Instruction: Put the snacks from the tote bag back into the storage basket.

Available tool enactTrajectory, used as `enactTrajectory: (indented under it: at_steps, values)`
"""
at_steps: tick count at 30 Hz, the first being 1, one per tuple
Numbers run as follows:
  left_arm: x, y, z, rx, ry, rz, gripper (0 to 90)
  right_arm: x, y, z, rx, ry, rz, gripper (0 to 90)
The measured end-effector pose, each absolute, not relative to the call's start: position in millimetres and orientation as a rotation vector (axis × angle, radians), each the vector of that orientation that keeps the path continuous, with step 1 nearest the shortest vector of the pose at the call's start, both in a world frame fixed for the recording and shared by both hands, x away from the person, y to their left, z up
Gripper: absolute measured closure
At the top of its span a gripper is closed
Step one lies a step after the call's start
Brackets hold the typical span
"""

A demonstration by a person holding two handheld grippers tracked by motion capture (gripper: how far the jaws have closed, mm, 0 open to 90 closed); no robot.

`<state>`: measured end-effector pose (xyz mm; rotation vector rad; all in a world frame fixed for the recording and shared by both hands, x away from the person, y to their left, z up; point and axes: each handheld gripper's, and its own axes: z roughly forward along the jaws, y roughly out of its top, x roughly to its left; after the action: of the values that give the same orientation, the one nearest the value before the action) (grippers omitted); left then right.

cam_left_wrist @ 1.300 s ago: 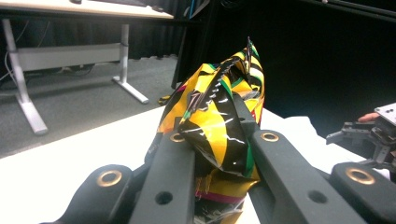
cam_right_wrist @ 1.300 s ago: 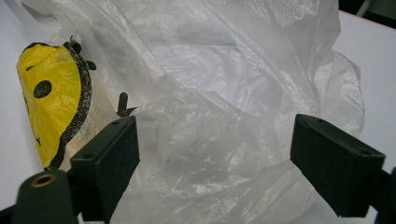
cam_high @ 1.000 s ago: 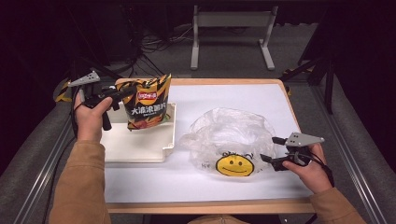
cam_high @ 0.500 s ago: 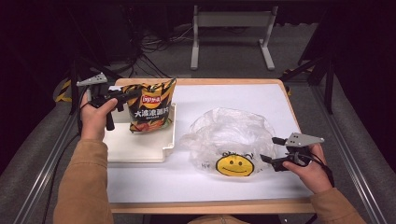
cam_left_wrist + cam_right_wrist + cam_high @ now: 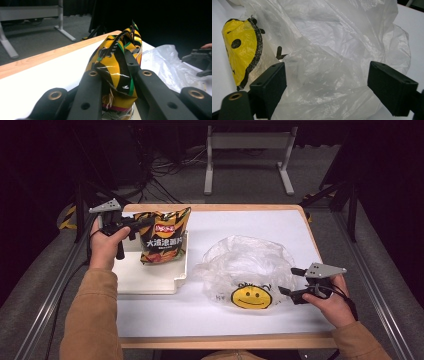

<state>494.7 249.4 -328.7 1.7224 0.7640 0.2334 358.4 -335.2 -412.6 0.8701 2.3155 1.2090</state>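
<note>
A yellow, black and orange chip bag [image 5: 165, 236] stands upright over the far end of a white tray [image 5: 145, 277] at the table's left. My left gripper [image 5: 145, 222] grips the bag's crimped top edge from the left. In the left gripper view the bag [image 5: 112, 52] is pinched between the black jaws [image 5: 116, 72], which have just been opening slightly. A crumpled clear plastic bag [image 5: 245, 260] with a yellow smiley face [image 5: 251, 296] lies right of centre. My right gripper [image 5: 289, 281] stands open at its right edge, jaws wide [image 5: 327, 77] with the plastic [image 5: 324, 37] ahead of them.
The white tabletop has a wooden rim [image 5: 225, 340]. A metal stand [image 5: 245, 150] and cables lie on the floor beyond the far edge. Bare white surface [image 5: 240, 222] lies between the chip bag and the plastic bag. The right gripper [image 5: 200, 57] appears far off in the left gripper view.
My left gripper has shifted a little to the right with the chip bag. The right gripper and plastic bag have stayed put.
</note>
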Motion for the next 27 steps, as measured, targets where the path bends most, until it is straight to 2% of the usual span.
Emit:
enactTrajectory:
  at_steps: [7, 12, 16, 17, 18, 19, 20, 21, 22, 24, 27]
  values:
    - [497.7, 246.3, -327.0, 1.769, 0.807, 0.306, 76.9, 358.6, -334.0, -412.9, 0.866, 2.321, 1.205, 16.2]
    - [496.5, 242.3, -323.7, 1.803, 0.839, 0.388, 70.4, 358.7, -334.8, -412.8, 0.864, 2.320, 1.207, 16.0]
    - [497.3, 240.9, -323.8, 1.825, 0.853, 0.406, 63.9, 358.4, -334.1, -412.8, 0.858, 2.323, 1.208, 16.0]
    - [497.6, 240.9, -324.1, 1.826, 0.860, 0.416, 61.4, 358.4, -334.1, -412.6, 0.855, 2.322, 1.209, 16.0]
    - [497.6, 240.9, -324.1, 1.826, 0.860, 0.416, 55.3, 358.4, -334.1, -412.6, 0.855, 2.322, 1.209, 16.0]
    - [498.0, 241.1, -324.4, 1.829, 0.871, 0.434, 55.3, 358.6, -334.0, -412.3, 0.854, 2.323, 1.211, 16.0]
    - [498.5, 241.6, -324.6, 1.832, 0.879, 0.456, 46.9, 359.1, -333.9, -412.1, 0.853, 2.322, 1.212, 16.0]
    - [498.9, 242.1, -325.0, 1.827, 0.892, 0.473, 33.7, 360.3, -333.2, -411.7, 0.849, 2.324, 1.212, 16.0]
    - [498.9, 242.8, -325.0, 1.817, 0.915, 0.481, 33.7, 360.3, -333.2, -411.7, 0.849, 2.324, 1.212, 16.0]
    - [499.6, 245.0, -324.6, 1.773, 0.958, 0.509, 18.2, 361.4, -331.6, -411.2, 0.842, 2.326, 1.213, 16.0]
    - [498.3, 247.1, -323.1, 1.745, 0.975, 0.522, 13.0, 362.5, -329.3, -411.0, 0.831, 2.334, 1.216, 16.0]
